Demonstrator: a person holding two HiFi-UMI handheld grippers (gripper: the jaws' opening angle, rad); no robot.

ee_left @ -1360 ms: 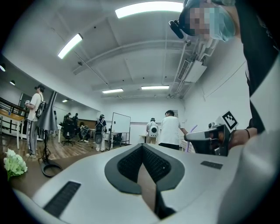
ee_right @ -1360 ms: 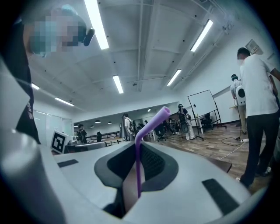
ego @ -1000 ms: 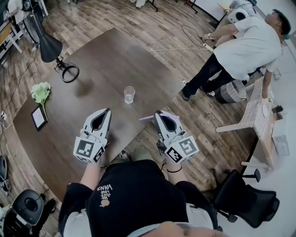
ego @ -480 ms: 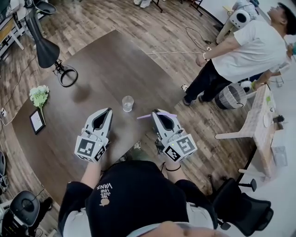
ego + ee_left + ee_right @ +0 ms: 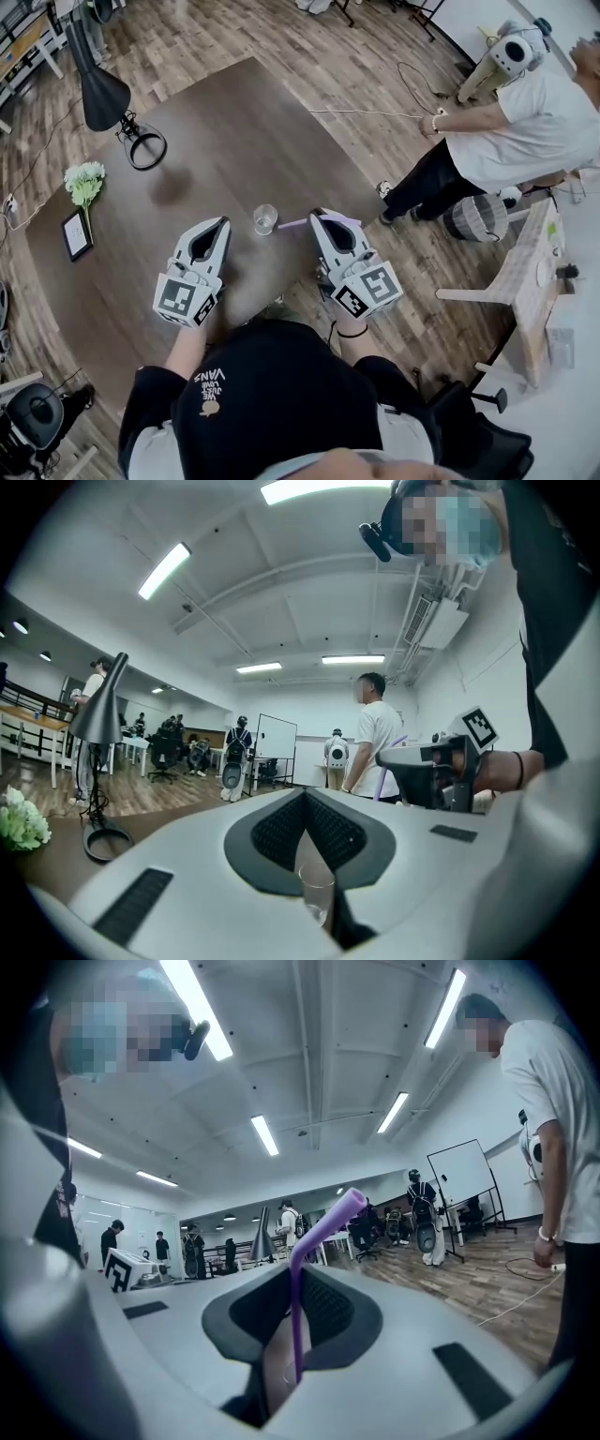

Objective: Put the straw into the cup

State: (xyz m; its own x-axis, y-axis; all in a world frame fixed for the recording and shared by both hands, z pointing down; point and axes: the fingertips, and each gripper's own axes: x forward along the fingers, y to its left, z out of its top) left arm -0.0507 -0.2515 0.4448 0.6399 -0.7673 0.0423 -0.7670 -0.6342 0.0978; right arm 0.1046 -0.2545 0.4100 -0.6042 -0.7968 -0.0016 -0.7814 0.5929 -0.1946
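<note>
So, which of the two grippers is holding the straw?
The right gripper: a purple straw is pinched between its jaws. The left gripper holds nothing.

The tabletop (image 5: 234,122) carries one clear cup (image 5: 265,218), near the edge closest to the wearer. There is one purple straw (image 5: 292,224). There are two grippers: the left gripper (image 5: 221,225) and the right gripper (image 5: 319,217). Along the left edge I count one black lamp (image 5: 101,94), one bunch of white flowers (image 5: 83,181) and one small dark frame (image 5: 78,235). One person in a white shirt (image 5: 525,131) stands on the floor beyond the right corner.
</note>
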